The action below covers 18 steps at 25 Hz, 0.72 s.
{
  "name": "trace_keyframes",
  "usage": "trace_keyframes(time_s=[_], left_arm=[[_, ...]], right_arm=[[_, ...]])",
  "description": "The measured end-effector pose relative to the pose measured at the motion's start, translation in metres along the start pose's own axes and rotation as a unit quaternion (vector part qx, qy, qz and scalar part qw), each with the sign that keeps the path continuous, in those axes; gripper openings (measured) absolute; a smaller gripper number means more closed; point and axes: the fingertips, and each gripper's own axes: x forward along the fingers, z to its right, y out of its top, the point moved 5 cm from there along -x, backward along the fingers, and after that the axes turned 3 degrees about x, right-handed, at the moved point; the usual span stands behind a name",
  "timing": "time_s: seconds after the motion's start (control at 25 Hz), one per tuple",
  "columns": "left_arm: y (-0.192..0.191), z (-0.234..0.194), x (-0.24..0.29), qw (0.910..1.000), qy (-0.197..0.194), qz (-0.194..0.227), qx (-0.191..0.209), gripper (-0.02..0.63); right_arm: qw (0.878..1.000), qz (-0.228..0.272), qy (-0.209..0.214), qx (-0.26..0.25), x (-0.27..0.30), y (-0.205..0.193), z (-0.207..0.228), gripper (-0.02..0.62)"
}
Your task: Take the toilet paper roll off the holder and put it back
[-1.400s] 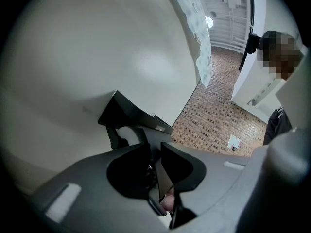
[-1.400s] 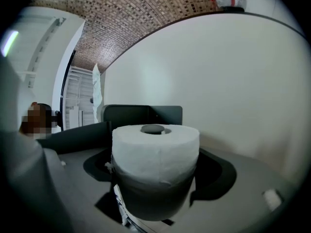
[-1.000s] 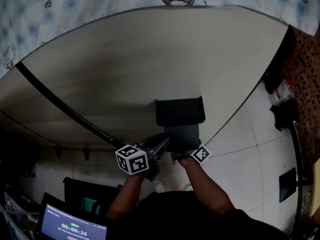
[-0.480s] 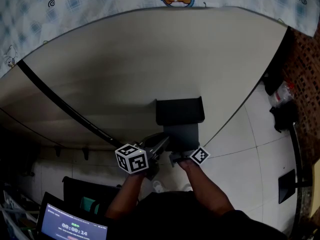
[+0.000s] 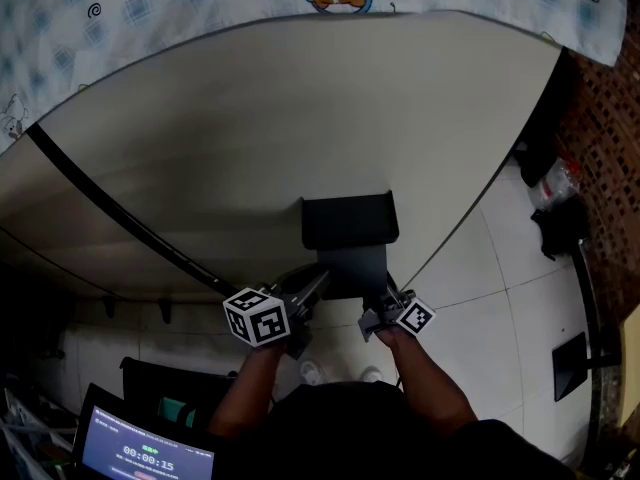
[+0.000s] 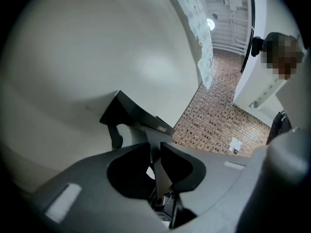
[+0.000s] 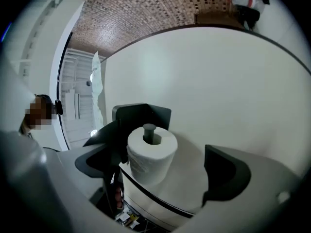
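- The toilet paper roll (image 7: 148, 161) sits on the holder (image 7: 141, 113). The holder's dark peg (image 7: 149, 128) pokes out through the hole in the middle of the roll.
- The holder (image 5: 350, 220) is black and is stuck on a plain, pale wall (image 5: 300, 118).
- The right gripper (image 7: 160, 149) has its jaws as wide apart as they go, and they have just been opening. In the right gripper view the roll is between the two jaws, close to one of them. The other jaw is well away, so nothing squeezes the roll.
- In the head view the right gripper (image 5: 385, 303) is just below the holder, a bit to its right.
- The left gripper (image 6: 154, 147) has its jaws almost closed, with only a thin slit between them. I cannot tell if anything is pinched in that slit.
- The left gripper view looks past the jaws at the holder (image 6: 133, 115) from the side, with a brick floor beyond it.
- In the head view the left gripper (image 5: 322, 283) points at the lower left side of the holder.
- A cloth with cartoon pictures (image 5: 150, 8) hangs above the wall.
- Pale floor tiles (image 5: 500, 308) are on the right.
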Motion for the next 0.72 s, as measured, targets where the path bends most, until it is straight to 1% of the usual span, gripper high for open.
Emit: trace_keyframes(time_s=[0.08, 0.12, 0.2, 0.32, 0.4, 0.44, 0.52, 0.56, 0.6, 0.72], left_arm=[[0.0, -0.001, 0.0, 1.0, 0.001, 0.0, 0.002, 0.084], [-0.001, -0.001, 0.0, 1.0, 0.003, -0.001, 0.004, 0.083], [-0.002, -0.003, 0.0, 0.9999, 0.008, -0.003, 0.012, 0.083], [-0.006, -0.006, 0.0, 0.9992, 0.023, -0.008, 0.033, 0.083], [-0.008, -0.007, 0.002, 0.9982, 0.033, -0.011, 0.049, 0.084], [-0.008, -0.007, 0.002, 0.9976, 0.037, -0.011, 0.057, 0.086], [-0.009, -0.008, 0.004, 0.9963, 0.045, -0.01, 0.072, 0.089], [-0.009, -0.009, 0.005, 0.9956, 0.049, -0.01, 0.079, 0.091], [-0.009, -0.009, 0.005, 0.995, 0.053, -0.01, 0.084, 0.092], [-0.009, -0.009, 0.006, 0.994, 0.059, -0.008, 0.092, 0.094]], right_arm=[[1.0, -0.005, -0.009, -0.008, -0.016, 0.01, 0.004, 0.583], [1.0, 0.0, -0.01, -0.01, -0.023, 0.017, 0.005, 0.583], [1.0, 0.018, -0.014, -0.015, -0.037, 0.033, 0.003, 0.58], [0.998, 0.044, -0.037, -0.022, -0.052, 0.052, 0.006, 0.578], [0.996, 0.051, -0.053, -0.043, -0.057, 0.063, 0.004, 0.572], [0.995, 0.05, -0.056, -0.062, -0.058, 0.068, 0.001, 0.551], [0.992, 0.043, -0.057, -0.105, -0.055, 0.077, -0.01, 0.441], [0.99, 0.041, -0.058, -0.124, -0.053, 0.082, -0.017, 0.366], [0.987, 0.044, -0.06, -0.141, -0.051, 0.088, -0.024, 0.274], [0.979, 0.053, -0.056, -0.189, -0.044, 0.103, -0.052, 0.027]])
